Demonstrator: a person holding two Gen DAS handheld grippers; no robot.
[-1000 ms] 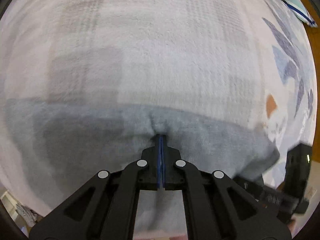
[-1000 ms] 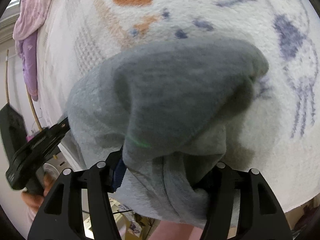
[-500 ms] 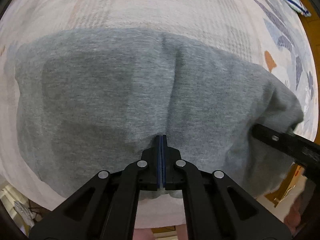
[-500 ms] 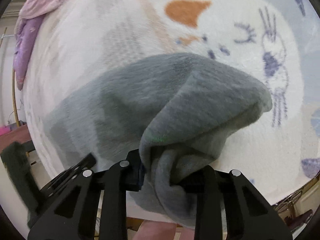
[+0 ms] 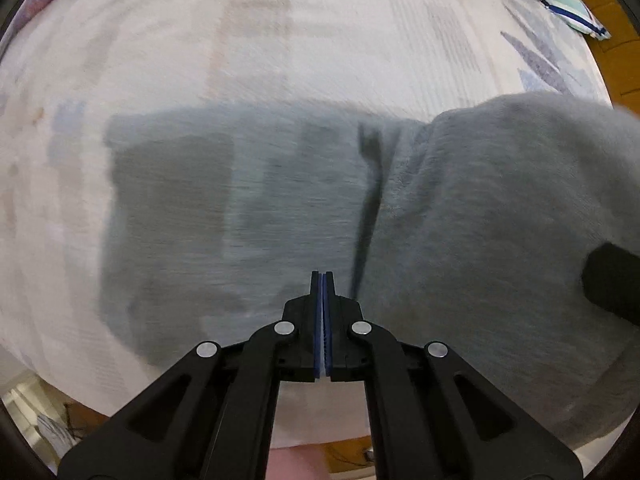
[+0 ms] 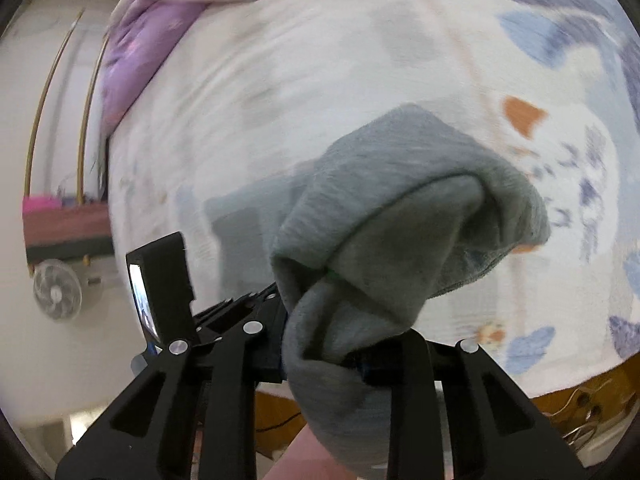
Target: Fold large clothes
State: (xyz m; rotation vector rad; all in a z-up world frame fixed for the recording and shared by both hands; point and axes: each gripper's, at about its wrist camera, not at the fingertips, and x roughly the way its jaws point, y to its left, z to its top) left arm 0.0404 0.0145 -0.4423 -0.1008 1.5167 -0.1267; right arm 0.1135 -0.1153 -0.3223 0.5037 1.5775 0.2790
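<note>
**Grey garment held up over the bed, fold not yet laid**

The grey sweatshirt-like garment (image 5: 280, 216) hangs in front of both cameras above the patterned bedspread (image 5: 280, 40), blurred in both views. The left gripper (image 5: 322, 280) has its 2 blue-padded jaws pressed together; the cloth appears to run up to their tips, but whether any fabric is pinched between them cannot be told from this view. The right gripper (image 6: 320, 344) is clamped on a thick bunch of the same garment (image 6: 400, 208), whose edge curls over and drapes down past the jaws.

By my reading the task is at an early to middle stage: the garment is gathered and lifted, with a crease down its middle, but no flat, squared fold lies on the bed. Left to do: lay it down, bring the halves together and smooth them.

Around it, a pink-and-purple blanket (image 6: 152, 40) is heaped at the far side of the bed, and a mint-and-blue striped item (image 5: 568, 4) sits at the corner. A small fan (image 6: 56, 292) stands off the bed. The bunched cloth in the right jaws is the main obstacle to a clean fold.
</note>
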